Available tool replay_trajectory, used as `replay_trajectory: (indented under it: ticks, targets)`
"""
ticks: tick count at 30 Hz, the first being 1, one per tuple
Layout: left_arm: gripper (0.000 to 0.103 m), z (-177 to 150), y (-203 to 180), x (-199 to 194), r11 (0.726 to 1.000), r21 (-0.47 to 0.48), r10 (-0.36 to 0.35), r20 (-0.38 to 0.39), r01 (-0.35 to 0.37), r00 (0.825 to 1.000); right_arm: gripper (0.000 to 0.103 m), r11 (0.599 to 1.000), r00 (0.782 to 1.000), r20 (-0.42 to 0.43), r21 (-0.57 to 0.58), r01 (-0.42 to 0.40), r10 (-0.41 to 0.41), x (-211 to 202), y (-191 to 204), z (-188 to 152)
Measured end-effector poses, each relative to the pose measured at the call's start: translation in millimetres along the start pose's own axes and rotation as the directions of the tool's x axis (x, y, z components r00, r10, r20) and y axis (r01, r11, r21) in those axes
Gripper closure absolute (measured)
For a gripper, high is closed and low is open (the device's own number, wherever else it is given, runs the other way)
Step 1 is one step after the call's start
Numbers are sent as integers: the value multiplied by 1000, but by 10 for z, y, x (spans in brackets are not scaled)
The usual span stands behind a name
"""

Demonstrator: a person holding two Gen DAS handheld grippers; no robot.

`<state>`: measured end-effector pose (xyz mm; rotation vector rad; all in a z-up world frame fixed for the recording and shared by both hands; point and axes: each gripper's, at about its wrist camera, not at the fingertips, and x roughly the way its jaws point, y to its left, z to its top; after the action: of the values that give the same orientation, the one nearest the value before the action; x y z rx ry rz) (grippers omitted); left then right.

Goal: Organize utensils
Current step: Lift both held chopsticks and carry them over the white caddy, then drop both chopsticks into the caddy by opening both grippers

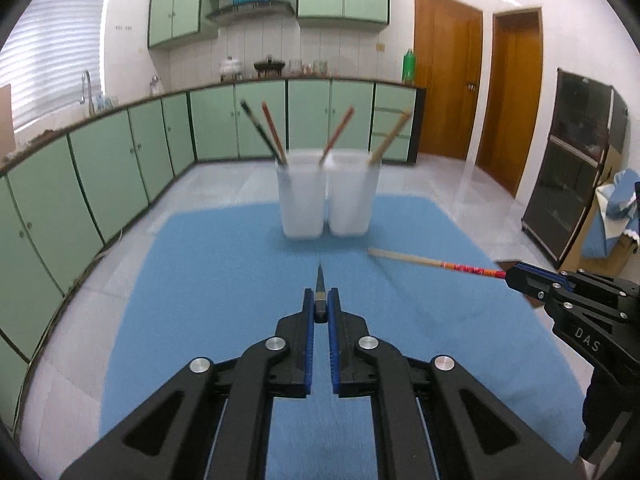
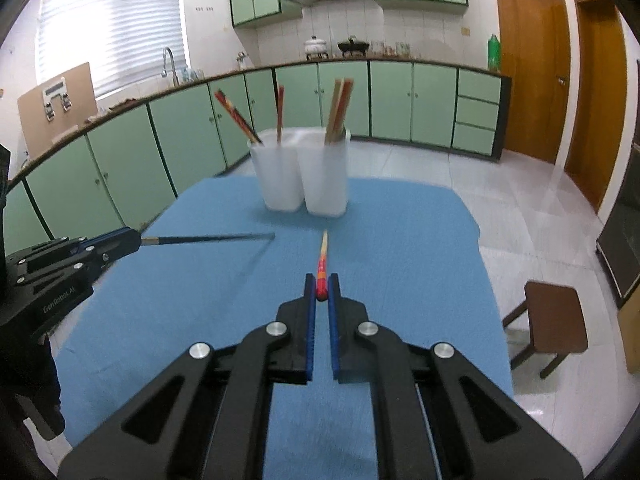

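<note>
My left gripper (image 1: 320, 300) is shut on the thick end of a black chopstick (image 1: 320, 282), which points straight ahead above the blue cloth (image 1: 224, 280). The right wrist view shows that chopstick (image 2: 208, 239) from the side, sticking out of the left gripper (image 2: 138, 240). My right gripper (image 2: 321, 286) is shut on a red-and-wood chopstick (image 2: 322, 256); this chopstick (image 1: 436, 262) also shows in the left wrist view, held by the right gripper (image 1: 508, 274). Two frosted white cups (image 1: 302, 196) (image 1: 352, 194) stand side by side at the cloth's far end, each holding chopsticks.
Green cabinets (image 1: 100, 176) run along the left and back walls. A brown stool (image 2: 554, 320) stands on the tiled floor right of the table. A dark cabinet (image 1: 572, 168) and two wooden doors (image 1: 448, 76) are at the right.
</note>
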<state>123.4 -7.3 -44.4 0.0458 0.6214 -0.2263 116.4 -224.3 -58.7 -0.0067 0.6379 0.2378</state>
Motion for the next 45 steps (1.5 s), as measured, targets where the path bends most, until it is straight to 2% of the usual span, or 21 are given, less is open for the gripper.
replay_trajectory:
  ticks: [6,15,24,29,33,36,39,42,45]
  targets:
    - [97,290,65,-112,1000,1,-31,60,31,998,98,999,998,46,-20,-37,38,-147,-6,377]
    - [97,686,57,-120,997,41,-76,111,72,991,98,991,991,52,-46,-122,124,-154,-4,964]
    - [97,1067,77,-119,993,63,-104,162,95,981,98,985,983,105,-108,-136,147,-184,81,1605]
    - [97,1475,121,-122,994,72,-92,236,77,967,98,987,971,195,-111,-117,137,-226,14,2084]
    - [97,1876,125,-88,996,72,-78,314,58,946,98,989,955,260,-76,-126,142,-151,-103,2464]
    - [97,2165,122,10,997,61,-72,370,52,926,98,992,941,315,-56,-116,127,-28,-171,2704]
    - [97,2306,131,208,997,44,-71,391,58,918,98,992,935,333,-36,-117,123,167,-260,2814]
    - [97,2314,137,496,998,30,-66,380,60,923,98,994,945,308,-23,-110,112,458,-329,2816]
    - [97,2247,136,814,998,27,-58,343,52,938,98,994,958,267,-12,-108,108,735,-376,2760]
